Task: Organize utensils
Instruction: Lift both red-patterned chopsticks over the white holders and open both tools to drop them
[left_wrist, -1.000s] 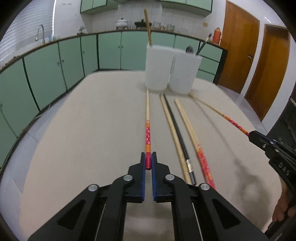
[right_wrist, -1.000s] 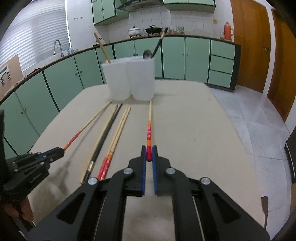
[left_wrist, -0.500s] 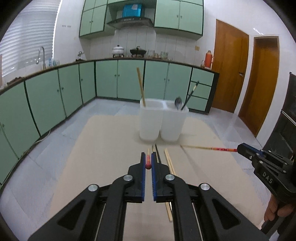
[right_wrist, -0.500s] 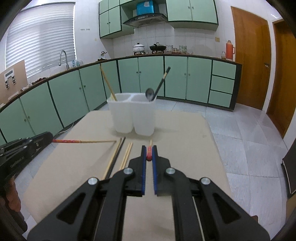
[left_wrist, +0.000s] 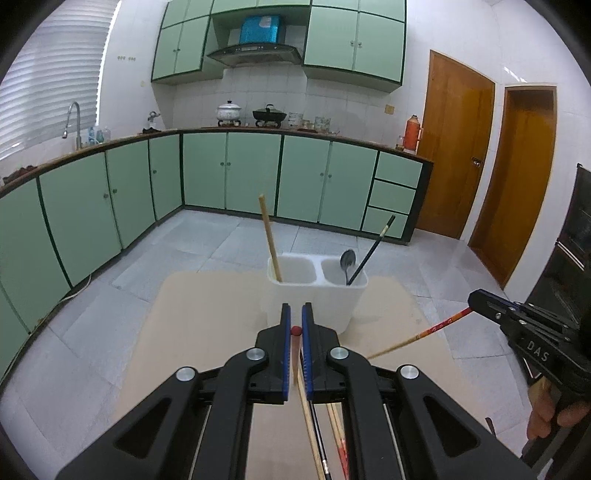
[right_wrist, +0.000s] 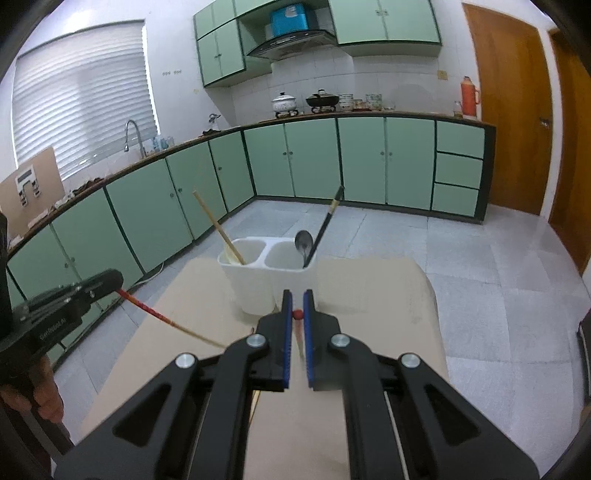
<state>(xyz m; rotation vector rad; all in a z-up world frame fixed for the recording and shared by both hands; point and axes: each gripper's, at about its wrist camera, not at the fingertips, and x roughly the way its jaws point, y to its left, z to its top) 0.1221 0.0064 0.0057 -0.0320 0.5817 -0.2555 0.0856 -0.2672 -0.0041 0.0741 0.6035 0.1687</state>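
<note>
Beige table (left_wrist: 207, 332), both grippers' fingers clamping red-tipped chopsticks, shafts mostly hidden, seemingly

The only clear lettering is "DAS", in pale capitals on the black side of the right tool (left_wrist: 476, 300), seen off to the right of the left tool (left_wrist: 296, 325). In the right wrist view, the side of the left tool (right_wrist: 110, 280) bears a line of pale print too blurred to read.
</note>
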